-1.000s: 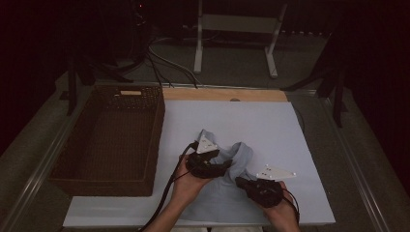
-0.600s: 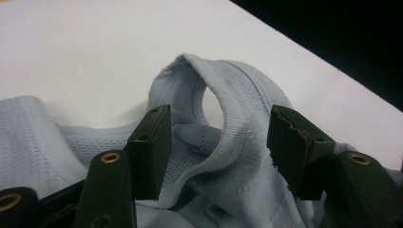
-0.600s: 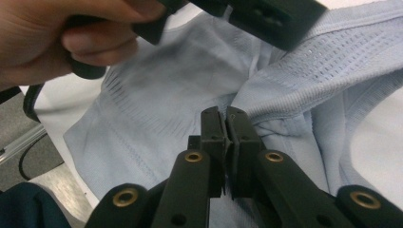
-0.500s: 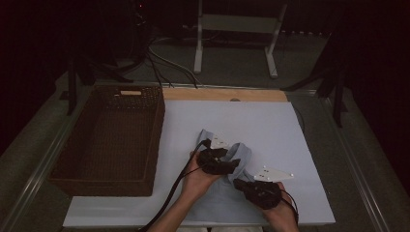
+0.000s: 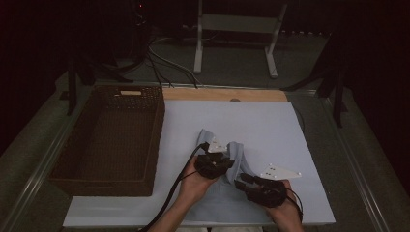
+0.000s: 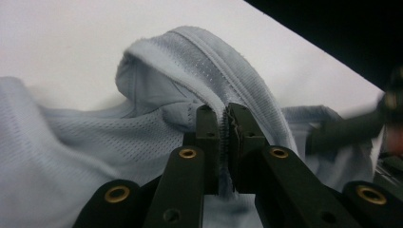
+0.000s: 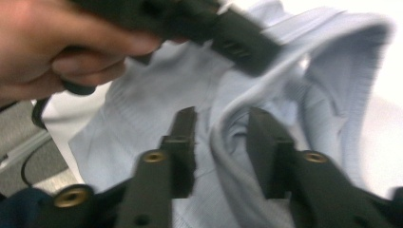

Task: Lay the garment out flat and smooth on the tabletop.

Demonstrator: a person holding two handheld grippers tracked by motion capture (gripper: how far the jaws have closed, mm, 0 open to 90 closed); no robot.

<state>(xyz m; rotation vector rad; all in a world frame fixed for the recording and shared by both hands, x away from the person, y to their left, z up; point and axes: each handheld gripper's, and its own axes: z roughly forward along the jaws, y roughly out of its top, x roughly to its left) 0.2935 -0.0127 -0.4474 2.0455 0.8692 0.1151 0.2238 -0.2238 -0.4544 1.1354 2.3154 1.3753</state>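
A light blue mesh garment point(image 5: 223, 194) lies crumpled on the white mat point(image 5: 261, 125), near the front edge. My left gripper point(image 5: 226, 162) rests on the garment's middle; in the left gripper view its jaws point(image 6: 223, 124) are shut on a ridge of the garment point(image 6: 95, 142). My right gripper point(image 5: 242, 179) sits just right of it, pointing left. In the right gripper view it point(image 7: 221, 129) stands open, its jaws on either side of a raised fold of the garment point(image 7: 142, 114). The other hand point(image 7: 57, 42) and its gripper cross the top of that view.
A brown wicker basket point(image 5: 157, 125) stands on the left, against the mat's left edge. A wooden strip point(image 5: 222, 94) runs along the mat's far edge. Cables point(image 5: 169, 198) trail from the grippers toward the front. Bare mat lies to the right and behind the garment.
My left gripper has moved right across the garment, pulling cloth toward the right gripper. The right gripper has hardly moved.
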